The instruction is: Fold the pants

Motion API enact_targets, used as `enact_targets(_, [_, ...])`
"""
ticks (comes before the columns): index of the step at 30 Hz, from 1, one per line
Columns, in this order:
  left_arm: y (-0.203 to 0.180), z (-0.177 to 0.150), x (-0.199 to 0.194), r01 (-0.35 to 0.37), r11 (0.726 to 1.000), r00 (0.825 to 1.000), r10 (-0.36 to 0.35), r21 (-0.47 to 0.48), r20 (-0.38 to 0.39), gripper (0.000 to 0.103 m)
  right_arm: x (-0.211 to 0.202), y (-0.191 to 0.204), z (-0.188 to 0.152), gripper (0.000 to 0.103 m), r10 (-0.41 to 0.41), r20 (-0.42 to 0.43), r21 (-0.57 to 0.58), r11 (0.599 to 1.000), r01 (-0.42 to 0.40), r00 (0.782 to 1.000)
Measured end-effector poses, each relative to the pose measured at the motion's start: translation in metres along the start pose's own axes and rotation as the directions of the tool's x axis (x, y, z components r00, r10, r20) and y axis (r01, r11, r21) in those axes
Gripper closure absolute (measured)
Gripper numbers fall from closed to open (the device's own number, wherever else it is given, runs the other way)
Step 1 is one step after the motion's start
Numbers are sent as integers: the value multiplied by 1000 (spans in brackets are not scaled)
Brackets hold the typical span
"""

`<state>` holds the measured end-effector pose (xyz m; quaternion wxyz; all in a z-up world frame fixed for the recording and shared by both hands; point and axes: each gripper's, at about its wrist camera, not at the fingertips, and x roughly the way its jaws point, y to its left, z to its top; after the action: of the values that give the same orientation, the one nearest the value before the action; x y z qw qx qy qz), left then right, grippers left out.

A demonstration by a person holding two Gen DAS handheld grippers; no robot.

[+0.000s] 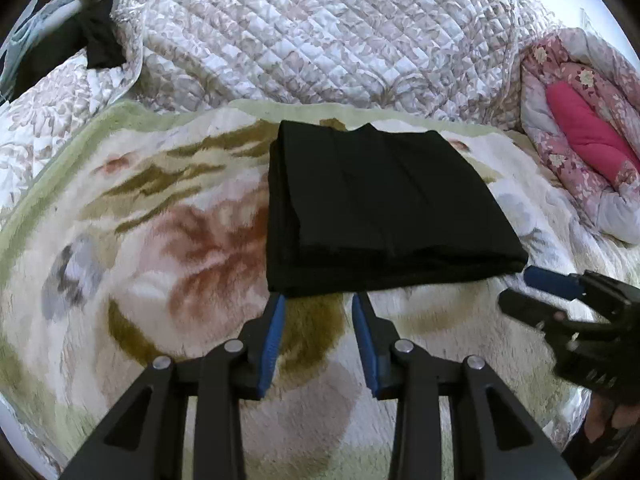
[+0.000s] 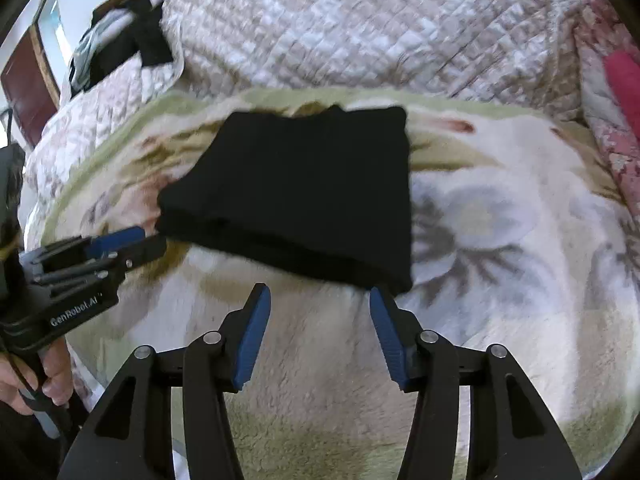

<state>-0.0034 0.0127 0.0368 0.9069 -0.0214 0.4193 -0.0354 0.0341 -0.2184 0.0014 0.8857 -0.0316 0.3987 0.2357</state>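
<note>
The black pants (image 1: 380,208) lie folded into a compact rectangle on a floral fleece blanket (image 1: 160,240). My left gripper (image 1: 319,300) stands open just short of the pants' near edge, with nothing between its blue pads. In the right wrist view the same folded pants (image 2: 300,192) lie ahead, and my right gripper (image 2: 318,292) is open at their near right corner, also empty. Each gripper shows in the other's view: the right gripper (image 1: 516,288) beside the pants' near right corner, the left gripper (image 2: 154,240) at their near left corner.
A quilted bedspread (image 1: 320,32) is heaped behind the blanket. A pink floral duvet (image 1: 580,140) lies at the right. Dark clothes (image 1: 96,40) sit at the back left. A person's hand (image 2: 52,376) holds the left gripper's handle.
</note>
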Motion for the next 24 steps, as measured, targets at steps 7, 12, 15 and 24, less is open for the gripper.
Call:
enact_targets(7, [0,-9,20,-17,1000,998,17,9,-63,61,14,3,-4,47,-48,-34,-39,998,47,998])
enact_targets(12, [-2,-10,21,-38,999,998,39,27,-54,55,18,4,-5,43,-56,-37,-48,997,54,998])
enact_targets(15, [-2,-10,21,-44,999,998,46,31,-52,52,18,4,-5,43,-56,-37,-49,997,54,998])
enact_targets(24, [-1,-11,22,-48,998,997,50,35,-51,50,19,5,-5,42,-58,-37,-52,997,56,998])
